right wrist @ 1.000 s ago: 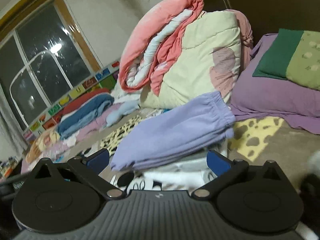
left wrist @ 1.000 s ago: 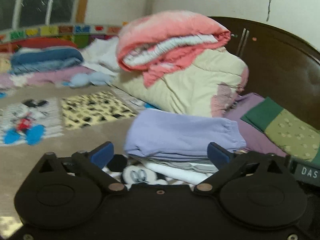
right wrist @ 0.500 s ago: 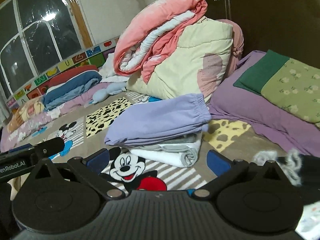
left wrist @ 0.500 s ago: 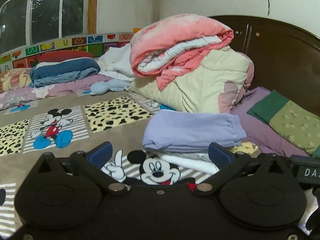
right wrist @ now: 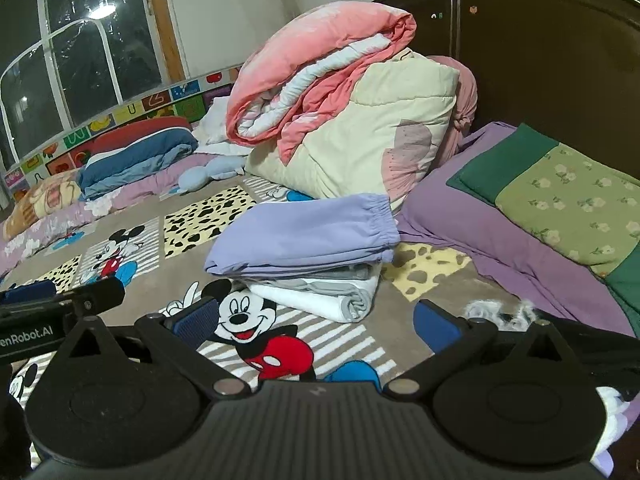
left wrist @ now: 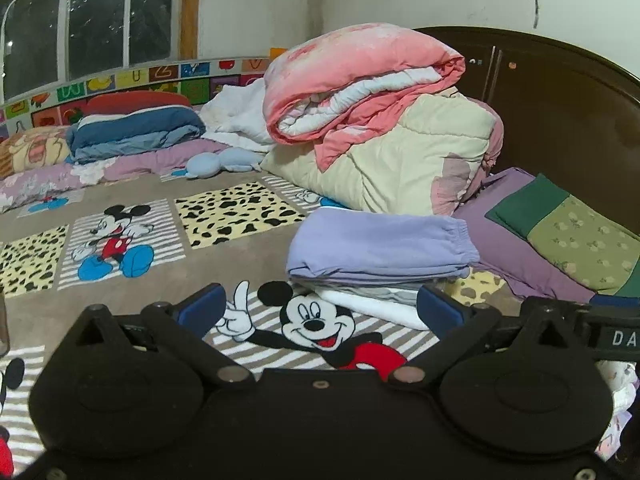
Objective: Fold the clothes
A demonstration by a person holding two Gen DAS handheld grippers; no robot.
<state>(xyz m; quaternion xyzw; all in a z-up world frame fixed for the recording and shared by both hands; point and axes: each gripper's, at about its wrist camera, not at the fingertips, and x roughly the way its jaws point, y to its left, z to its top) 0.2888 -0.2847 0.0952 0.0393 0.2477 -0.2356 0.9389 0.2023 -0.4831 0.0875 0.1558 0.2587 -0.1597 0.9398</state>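
While both jaws gape empty above the Mickey Mouse blanket (left wrist: 132,240), left gripper (left wrist: 318,308) and right gripper (right wrist: 316,322) short of the folded clothes stack (right wrist: 316,264), lavender pants (left wrist: 380,244) topmost, pink-and-cream quilt pile (left wrist: 384,128) behind the stack.

One stack of folded clothes (right wrist: 308,264) is seen on the bed: one lilac pair of trousers (right wrist: 304,232) on top, grey and white garments beneath. Two rolled quilts, one pink (right wrist: 316,64), one cream (right wrist: 360,140), are counted behind.

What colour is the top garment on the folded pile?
Lilac top garment, clearest in the right wrist view.
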